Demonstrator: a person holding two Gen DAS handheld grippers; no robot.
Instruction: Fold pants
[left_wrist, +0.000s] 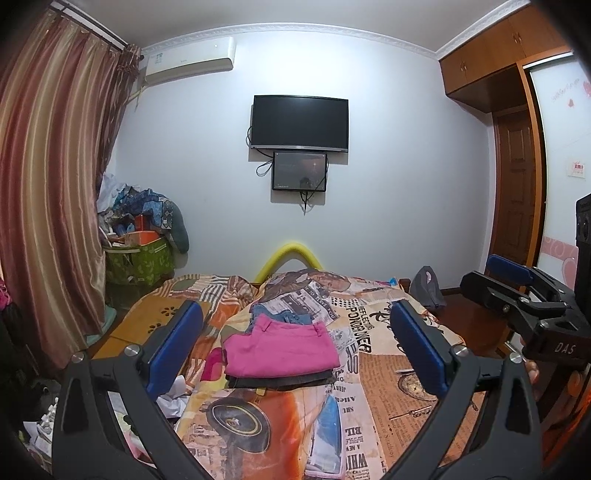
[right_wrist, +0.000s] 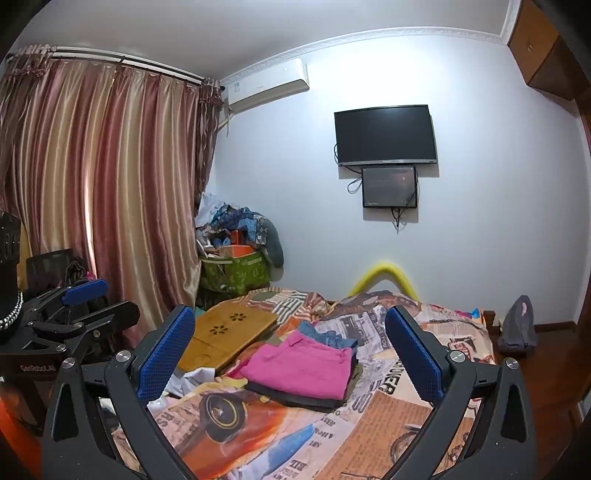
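Note:
Folded pink pants lie on top of a folded dark garment on the bed, with blue jeans behind them. The stack also shows in the right wrist view. My left gripper is open and empty, held above and in front of the stack. My right gripper is open and empty too, raised before the stack. The right gripper shows at the right edge of the left wrist view, and the left gripper at the left of the right wrist view.
The bed has a printed newspaper-and-car cover. A wooden lap tray lies on its left side. A grey bag sits at the far right. A green box of clutter stands by the curtain.

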